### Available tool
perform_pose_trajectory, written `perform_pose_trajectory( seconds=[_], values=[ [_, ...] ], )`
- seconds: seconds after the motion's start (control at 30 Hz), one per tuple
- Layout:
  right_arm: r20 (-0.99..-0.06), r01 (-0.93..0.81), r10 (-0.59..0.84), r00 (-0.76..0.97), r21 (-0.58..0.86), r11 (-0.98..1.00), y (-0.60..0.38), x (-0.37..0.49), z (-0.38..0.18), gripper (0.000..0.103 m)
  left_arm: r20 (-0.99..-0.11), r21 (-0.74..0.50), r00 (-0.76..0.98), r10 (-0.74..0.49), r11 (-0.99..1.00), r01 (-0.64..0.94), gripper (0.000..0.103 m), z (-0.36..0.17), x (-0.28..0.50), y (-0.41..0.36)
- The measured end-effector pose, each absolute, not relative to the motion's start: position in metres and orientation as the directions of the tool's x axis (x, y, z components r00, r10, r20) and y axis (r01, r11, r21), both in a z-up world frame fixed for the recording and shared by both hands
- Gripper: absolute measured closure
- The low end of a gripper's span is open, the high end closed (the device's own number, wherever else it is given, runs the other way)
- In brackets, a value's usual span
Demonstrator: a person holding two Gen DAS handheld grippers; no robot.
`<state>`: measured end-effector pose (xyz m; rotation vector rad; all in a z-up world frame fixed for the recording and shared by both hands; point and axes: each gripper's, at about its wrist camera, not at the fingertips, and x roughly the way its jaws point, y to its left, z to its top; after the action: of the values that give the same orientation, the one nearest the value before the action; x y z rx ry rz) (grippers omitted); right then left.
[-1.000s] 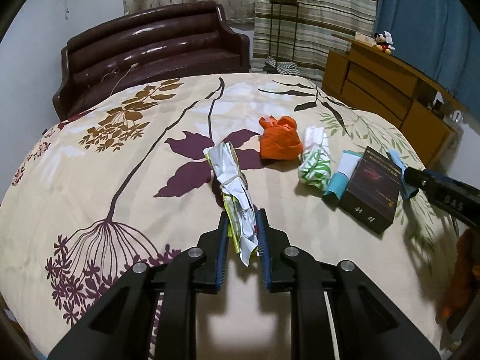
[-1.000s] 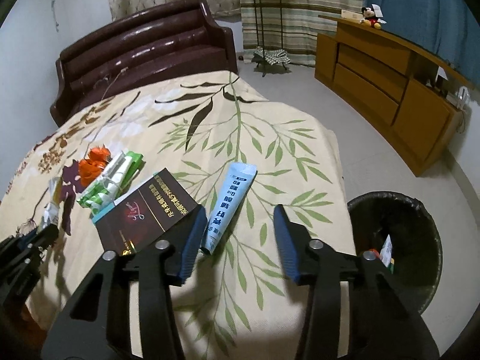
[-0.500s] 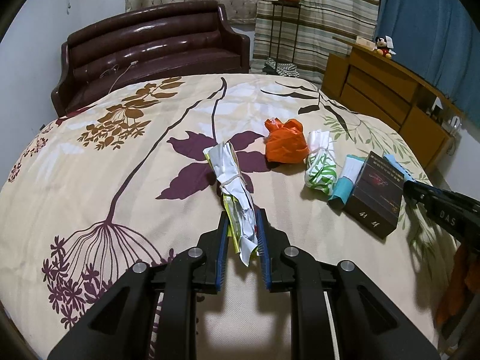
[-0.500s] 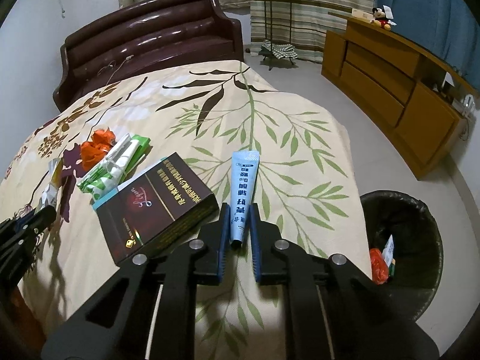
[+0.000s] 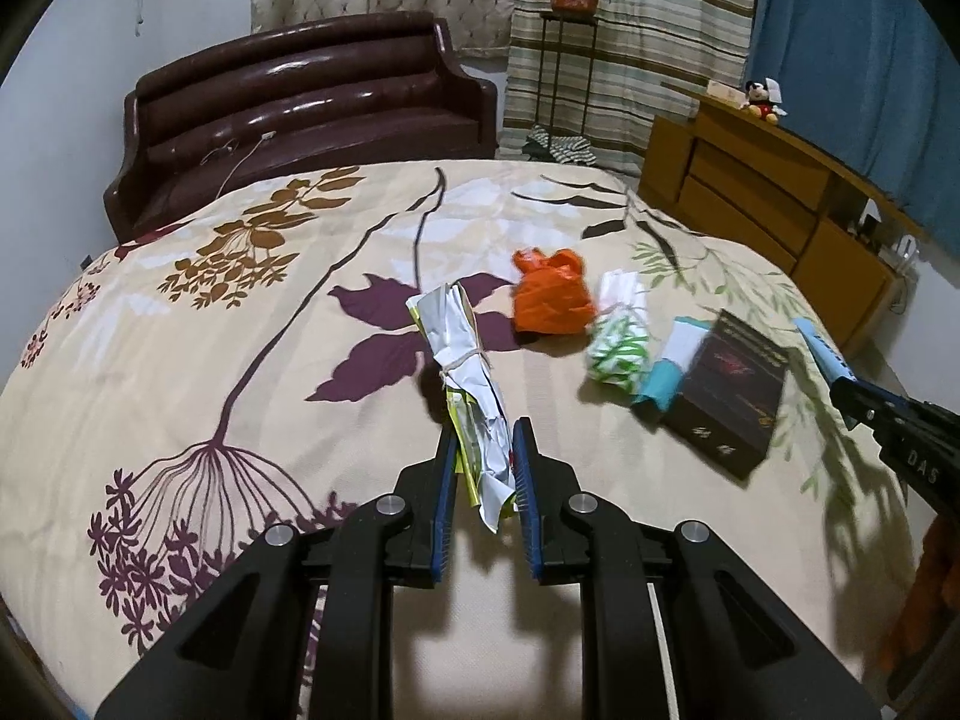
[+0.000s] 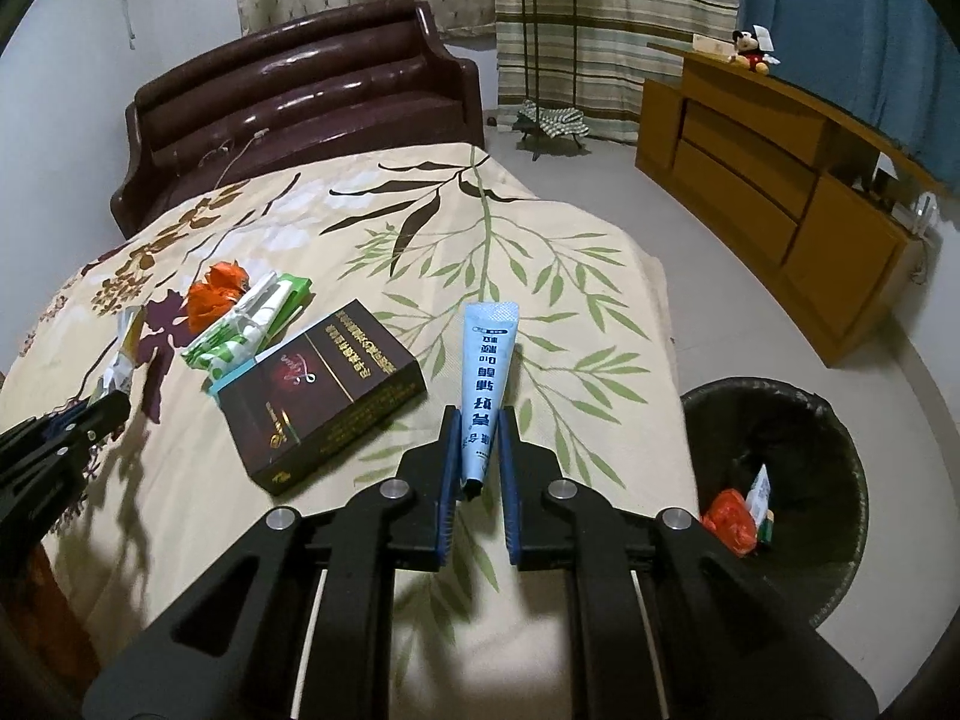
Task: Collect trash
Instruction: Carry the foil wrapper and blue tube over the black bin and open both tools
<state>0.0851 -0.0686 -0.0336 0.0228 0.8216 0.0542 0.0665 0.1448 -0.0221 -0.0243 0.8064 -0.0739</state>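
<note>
While the bed (image 5: 252, 360) fills most of the room and its leaf-printed cover still carries a scatter of rubbish, the change worth noting is on the right: a second ago the right claw (image 6: 478, 450) stood wide around the blue tube (image 6: 485, 384), and now its jaws have come together on the cap end, so the tube is pinched and sticks out forward over the cover. That, to my eye, makes it ready to be carried to the black bin (image 6: 780, 480) standing on the floor just past the bed's corner, with a few scraps already in it. Next in size, the dark box (image 6: 318, 396) lies flat near the bed's edge, beside the tube, resting against a teal-and-white pack (image 5: 666, 366); beyond it lie the green-and-white wrapper (image 5: 621, 336) and the crumpled orange bag (image 5: 549, 297), all untouched. On the other side, the left claw (image 5: 485, 468) has not shifted: it stays clamped on the near end of the bundled paper wrapper (image 5: 465, 372), tied at its middle, whose far end reaches out above the purple flower print. Both claws point forward and downward at a steep slant over the bed, the right one near the bin side, so both hands seem loaded for one trip to the bin.
</note>
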Motion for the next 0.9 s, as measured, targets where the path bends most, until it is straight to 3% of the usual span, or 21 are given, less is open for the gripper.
perform_pose_trajectory(
  seconds=[0.33,0.9],
  values=[
    [-0.696,-0.011,0.043,0.717,0.05,0.999,-0.096,0.056,-0.02,0.091,-0.687,-0.066,0.711,-0.151,0.987,0.146,0.084,-0.006,0.05,0.1],
    [-0.664,0.157,-0.102,0.741,0.024,0.987,-0.189,0.023,-0.016,0.091,-0.666,-0.057,0.681,-0.305,0.931,0.361,0.084,-0.002,0.039,-0.02]
  ],
)
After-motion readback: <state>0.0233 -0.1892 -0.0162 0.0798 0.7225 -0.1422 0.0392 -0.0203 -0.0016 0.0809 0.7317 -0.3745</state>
